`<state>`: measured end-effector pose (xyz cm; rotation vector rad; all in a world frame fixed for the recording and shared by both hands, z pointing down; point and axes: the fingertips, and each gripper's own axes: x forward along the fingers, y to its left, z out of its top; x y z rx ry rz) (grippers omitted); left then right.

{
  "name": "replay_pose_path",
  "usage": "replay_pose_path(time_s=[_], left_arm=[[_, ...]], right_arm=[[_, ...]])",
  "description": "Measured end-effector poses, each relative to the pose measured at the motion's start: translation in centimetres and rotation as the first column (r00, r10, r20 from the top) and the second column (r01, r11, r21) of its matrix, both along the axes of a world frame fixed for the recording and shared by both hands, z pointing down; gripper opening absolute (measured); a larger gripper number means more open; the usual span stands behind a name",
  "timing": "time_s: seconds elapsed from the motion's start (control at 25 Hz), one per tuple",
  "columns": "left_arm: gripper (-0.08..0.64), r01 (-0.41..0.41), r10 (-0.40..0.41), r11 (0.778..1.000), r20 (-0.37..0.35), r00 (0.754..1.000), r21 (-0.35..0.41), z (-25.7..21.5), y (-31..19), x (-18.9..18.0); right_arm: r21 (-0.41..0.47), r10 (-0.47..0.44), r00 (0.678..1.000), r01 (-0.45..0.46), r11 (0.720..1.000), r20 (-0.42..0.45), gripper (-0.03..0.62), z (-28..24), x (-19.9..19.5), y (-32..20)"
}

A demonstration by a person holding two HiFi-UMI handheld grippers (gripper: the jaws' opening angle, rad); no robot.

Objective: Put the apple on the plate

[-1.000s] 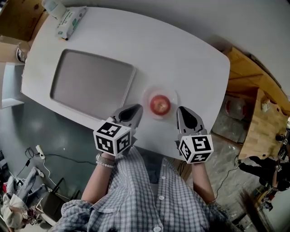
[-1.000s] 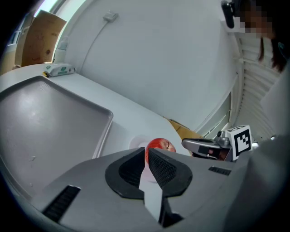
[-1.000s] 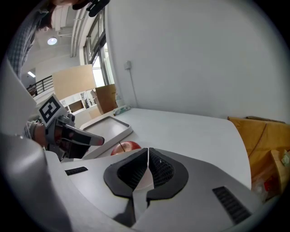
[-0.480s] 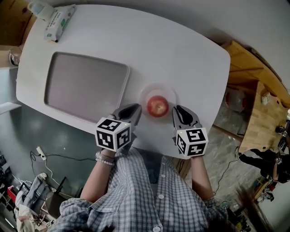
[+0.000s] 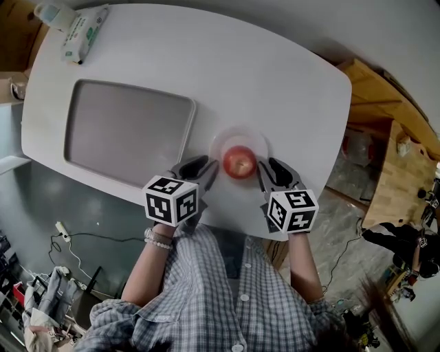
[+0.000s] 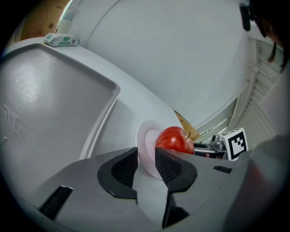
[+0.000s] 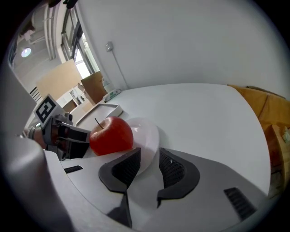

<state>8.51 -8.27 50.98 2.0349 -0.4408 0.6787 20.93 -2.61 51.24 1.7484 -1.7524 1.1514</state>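
Note:
A red apple (image 5: pixel 240 161) sits on a small white plate (image 5: pixel 238 136) near the front edge of the white table (image 5: pixel 275 75). My left gripper (image 5: pixel 205 166) rests just left of the plate, jaws drawn together with nothing between them. My right gripper (image 5: pixel 264 168) is just right of the plate, likewise shut and empty. In the left gripper view the apple (image 6: pixel 174 140) and plate (image 6: pixel 145 146) lie past the jaws (image 6: pixel 146 156), to the right. In the right gripper view the apple (image 7: pixel 111 135) and plate (image 7: pixel 147 134) lie left of the jaws (image 7: pixel 149 159).
A large grey tray (image 5: pixel 130 130) lies on the table to the left of the plate. A pack of wipes (image 5: pixel 86 31) and a bottle (image 5: pixel 51 12) stand at the far left corner. Wooden furniture (image 5: pixel 385 137) stands off the table's right end.
Both grippers have edged in closer to the plate from either side. The apple has stayed on the plate.

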Motion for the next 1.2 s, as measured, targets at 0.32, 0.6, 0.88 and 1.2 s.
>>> replay_pose_path(time_s=[0.32,0.6,0.88,1.2], left_arm=[[0.101,0.002,-0.002,1.000,0.044,0.999,-0.014,0.9,0.0,0.3],[0.101,-0.014,0.016,0.999,0.045,0.999,-0.047,1.3,0.4,0.2],[0.064,-0.048,0.056,0.995,0.099,0.994,-0.084,1.7,0.6,-0.1],[0.043,0.017,0.002,0.980,0.095,0.995,-0.198,1.4,0.4,-0.1]], right_arm=[[-0.034,0.071,0.992,-0.068,0.997,0.107,0.114,0.5,-0.1,0.2],[-0.064,0.044,0.988,-0.035,0.997,0.149,0.110,0.9,-0.2,0.5],[-0.114,0.143,0.961,-0.119,0.986,0.235,0.080,1.0,0.3,0.5],[-0.162,0.256,0.921,-0.216,0.963,0.295,0.064,1.0,0.6,0.7]])
